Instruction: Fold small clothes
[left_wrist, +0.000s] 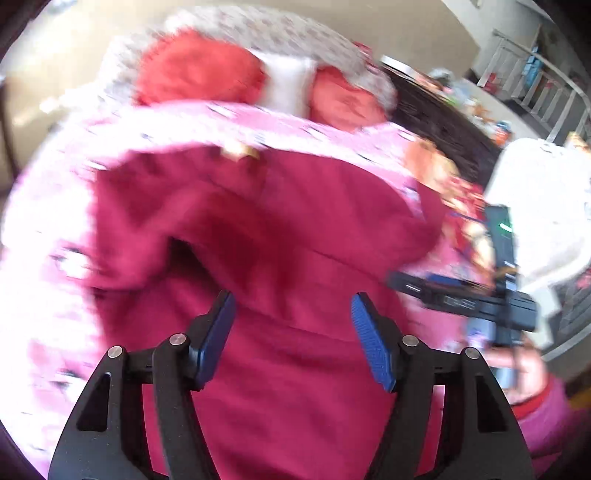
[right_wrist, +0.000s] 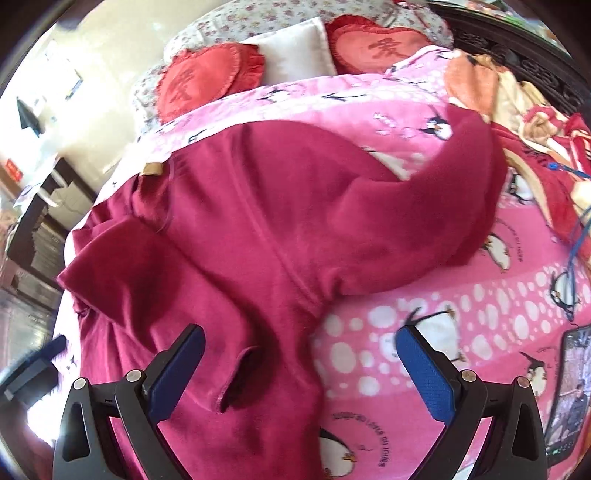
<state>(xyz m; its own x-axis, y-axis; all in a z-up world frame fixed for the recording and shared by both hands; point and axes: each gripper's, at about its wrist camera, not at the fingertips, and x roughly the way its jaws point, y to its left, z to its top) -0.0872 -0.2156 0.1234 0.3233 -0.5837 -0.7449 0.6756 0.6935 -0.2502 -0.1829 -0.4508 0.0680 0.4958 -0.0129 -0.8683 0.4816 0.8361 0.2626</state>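
Observation:
A crimson velvet garment (right_wrist: 258, 206) lies spread and rumpled on a pink penguin-print blanket (right_wrist: 406, 122), with a tan label (right_wrist: 151, 168) at its far left edge. One long part of it curves away to the right. My right gripper (right_wrist: 300, 330) is open wide, its left pad above the garment's near fold and its right pad above the blanket. In the blurred left wrist view the same garment (left_wrist: 295, 206) fills the middle. My left gripper (left_wrist: 292, 297) hangs open over it with nothing between the blue pads.
Two red heart cushions (right_wrist: 207, 77) and a white pillow (right_wrist: 295, 55) lie at the bed's head. A crumpled orange and red blanket (right_wrist: 517, 110) and a blue cord (right_wrist: 576, 229) are at the right. A screen device (right_wrist: 569, 387) lies near the right edge. A person's hand (left_wrist: 524, 369) shows in the left wrist view.

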